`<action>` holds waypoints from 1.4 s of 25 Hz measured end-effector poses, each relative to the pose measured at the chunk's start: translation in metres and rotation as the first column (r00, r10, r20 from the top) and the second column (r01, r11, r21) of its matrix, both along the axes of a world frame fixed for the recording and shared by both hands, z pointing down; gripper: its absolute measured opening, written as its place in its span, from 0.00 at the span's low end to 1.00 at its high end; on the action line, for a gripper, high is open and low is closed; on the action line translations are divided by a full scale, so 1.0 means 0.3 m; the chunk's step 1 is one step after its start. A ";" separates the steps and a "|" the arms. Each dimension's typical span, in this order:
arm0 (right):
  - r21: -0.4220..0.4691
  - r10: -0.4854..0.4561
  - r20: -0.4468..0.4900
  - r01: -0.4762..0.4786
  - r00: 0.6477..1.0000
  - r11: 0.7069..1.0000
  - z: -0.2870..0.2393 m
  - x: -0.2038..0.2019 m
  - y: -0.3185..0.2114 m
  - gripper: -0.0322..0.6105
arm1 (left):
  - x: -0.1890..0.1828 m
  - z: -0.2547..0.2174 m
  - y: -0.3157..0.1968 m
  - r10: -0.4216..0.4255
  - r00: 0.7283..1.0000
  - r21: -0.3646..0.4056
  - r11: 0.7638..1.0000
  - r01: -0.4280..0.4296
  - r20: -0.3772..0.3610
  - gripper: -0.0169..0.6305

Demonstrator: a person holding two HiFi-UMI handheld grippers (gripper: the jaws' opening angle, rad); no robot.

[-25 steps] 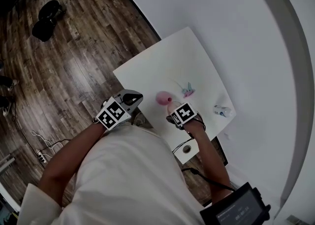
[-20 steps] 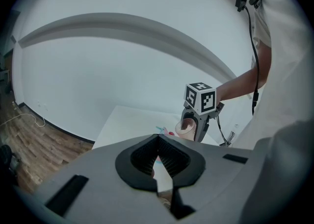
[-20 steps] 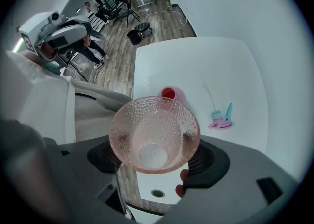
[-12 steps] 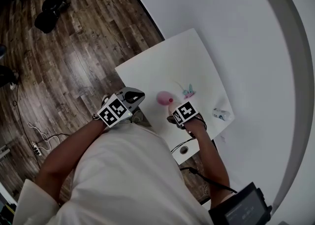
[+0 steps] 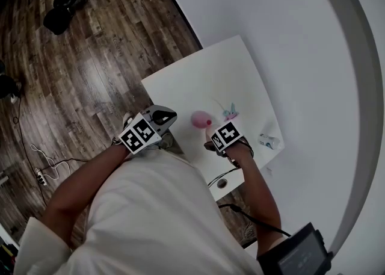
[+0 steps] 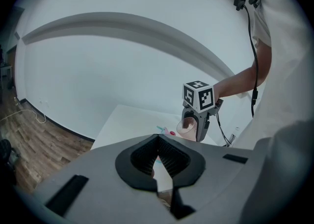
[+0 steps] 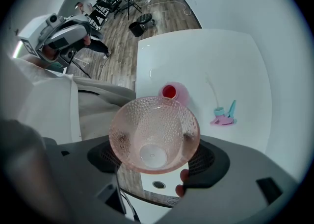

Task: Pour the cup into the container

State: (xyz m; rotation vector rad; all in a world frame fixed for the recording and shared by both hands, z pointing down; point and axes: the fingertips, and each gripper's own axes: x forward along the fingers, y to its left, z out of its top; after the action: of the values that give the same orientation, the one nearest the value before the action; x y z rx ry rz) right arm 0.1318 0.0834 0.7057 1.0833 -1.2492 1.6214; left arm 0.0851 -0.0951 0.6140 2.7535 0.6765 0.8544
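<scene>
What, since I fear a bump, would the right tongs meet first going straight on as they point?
Probably the pink container, which stands on the white table just past the rim of the dimpled pink cup that the right tongs hold. Depth is unclear; they might strike the table beside it instead.

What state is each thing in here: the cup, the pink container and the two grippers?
cup: held in the right gripper, tipped, looks empty.
pink container: standing on the table, top open, red inside.
right gripper: shut on the cup.
left gripper: shut, nothing between its jaws.
</scene>
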 end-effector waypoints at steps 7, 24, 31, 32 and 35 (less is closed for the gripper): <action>-0.028 -0.015 0.020 0.015 1.000 0.999 0.001 0.000 0.003 0.62 | 0.000 0.006 -0.006 -0.008 1.000 -0.004 1.000 0.008 0.001 0.04; -0.077 -0.046 0.045 0.050 0.998 0.996 0.005 -0.015 0.000 0.62 | -0.025 0.017 -0.021 -0.023 1.000 -0.011 1.000 0.023 -0.006 0.04; -0.106 -0.051 0.059 0.057 0.997 0.993 -0.014 -0.023 -0.012 0.62 | -0.029 0.001 -0.051 -0.032 0.999 -0.018 0.999 0.032 -0.007 0.04; -0.108 -0.051 0.061 0.057 0.997 0.992 -0.014 -0.028 -0.010 0.62 | -0.034 0.001 -0.050 -0.033 0.999 -0.019 0.999 0.033 -0.006 0.04; -0.108 -0.051 0.060 0.057 0.997 0.993 -0.012 -0.027 -0.010 0.62 | -0.036 0.002 -0.050 -0.034 0.999 -0.016 0.999 0.034 -0.008 0.04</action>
State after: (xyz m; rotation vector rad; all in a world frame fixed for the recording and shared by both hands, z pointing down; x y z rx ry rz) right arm 0.1236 0.0802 0.7019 0.9343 -1.2013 1.6694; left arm 0.0744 -0.1100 0.6145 2.7475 0.6334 0.8269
